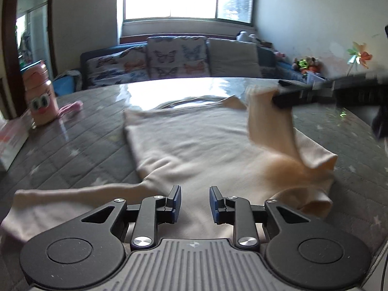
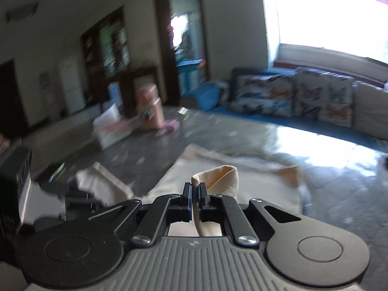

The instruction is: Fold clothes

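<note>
A cream long-sleeved top lies spread on the grey quilted table. Its left sleeve stretches out flat to the left. My left gripper is open and empty, low over the near hem. My right gripper comes in from the right, shut on the top's right sleeve, and holds it lifted over the body. In the right wrist view the right gripper pinches a fold of the sleeve, with the top below it. The left gripper's body shows blurred at the left.
A pink cat-faced bottle with a pink strap stands at the table's left, next to a white box. A sofa with butterfly cushions lies behind the table under a bright window. Toys sit at the far right.
</note>
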